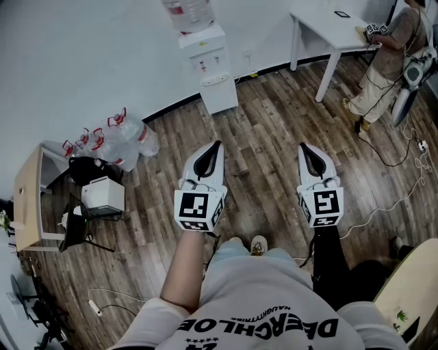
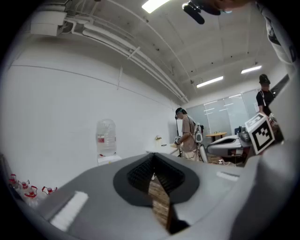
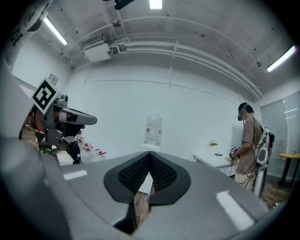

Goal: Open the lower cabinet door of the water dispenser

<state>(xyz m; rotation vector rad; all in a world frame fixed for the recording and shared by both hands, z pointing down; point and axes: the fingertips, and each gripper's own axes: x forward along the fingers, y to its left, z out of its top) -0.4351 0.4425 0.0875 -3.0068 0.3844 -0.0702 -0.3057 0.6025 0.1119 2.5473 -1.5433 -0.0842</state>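
Door: white lower cabinet door (image 1: 220,99) of bottle-topped water dispenser (image 1: 207,55) lies far, straight beyond our left tongs (image 1: 217,144).
Nearer: left, not right tongs (image 1: 303,146).
Tongs: both together, empty.

Wood-plank floor (image 1: 274,130) with low sheen, smooth plastic water dispenser (image 1: 217,85), clear plastic bottle (image 1: 188,14), matt plastic left hand-held gripper (image 1: 217,145) and right hand-held gripper (image 1: 303,147), ribbed pads (image 3: 161,174).
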